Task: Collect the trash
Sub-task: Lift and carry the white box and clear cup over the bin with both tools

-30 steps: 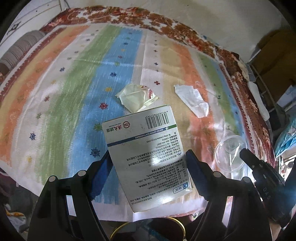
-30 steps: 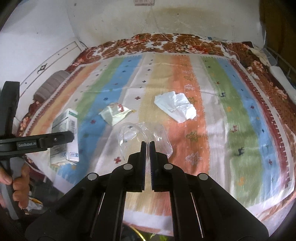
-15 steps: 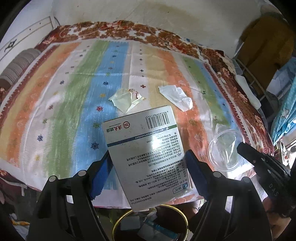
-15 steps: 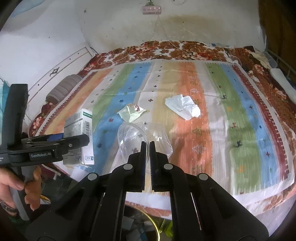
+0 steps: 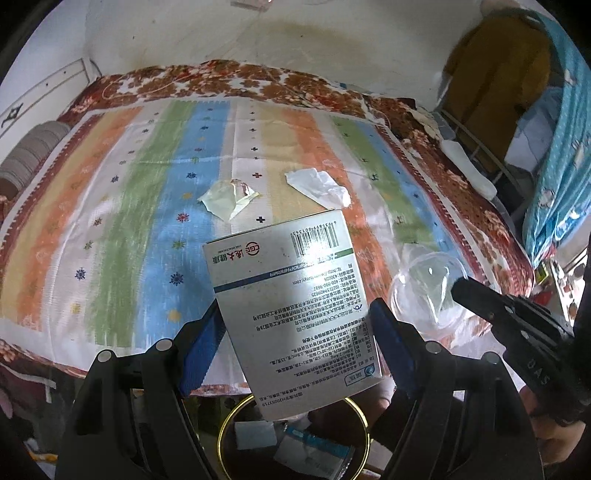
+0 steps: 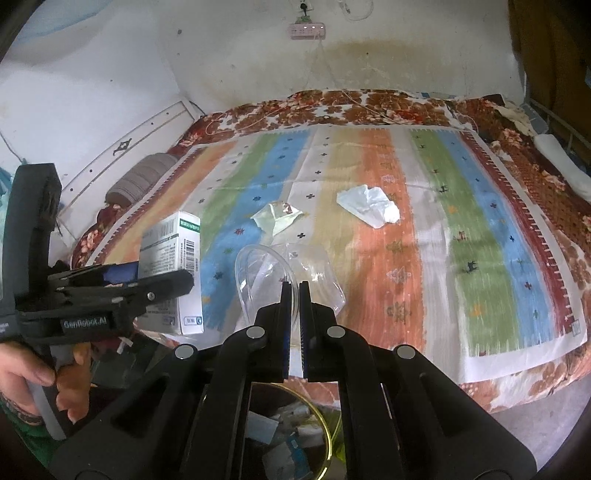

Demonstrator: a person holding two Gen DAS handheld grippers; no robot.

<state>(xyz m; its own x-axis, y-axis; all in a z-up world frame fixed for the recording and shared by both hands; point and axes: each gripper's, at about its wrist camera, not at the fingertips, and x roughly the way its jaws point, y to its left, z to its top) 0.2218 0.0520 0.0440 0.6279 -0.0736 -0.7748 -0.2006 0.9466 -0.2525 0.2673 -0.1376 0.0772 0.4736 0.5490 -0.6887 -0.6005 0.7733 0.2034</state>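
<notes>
My left gripper is shut on a white medicine box and holds it above a gold-rimmed trash bin just off the bed's front edge. The box also shows in the right wrist view. My right gripper is shut on a clear plastic cup, also above the bin; the cup shows in the left wrist view. A pale green wrapper and a crumpled white tissue lie on the striped blanket.
The bin holds several pieces of trash. A grey pillow lies at the bed's left. A floral cover borders the blanket. A power strip hangs on the wall. A metal rack stands at the right.
Both grippers have pulled back from the bed with the box and the cup still held. The trash bin now shows fully beneath them.
</notes>
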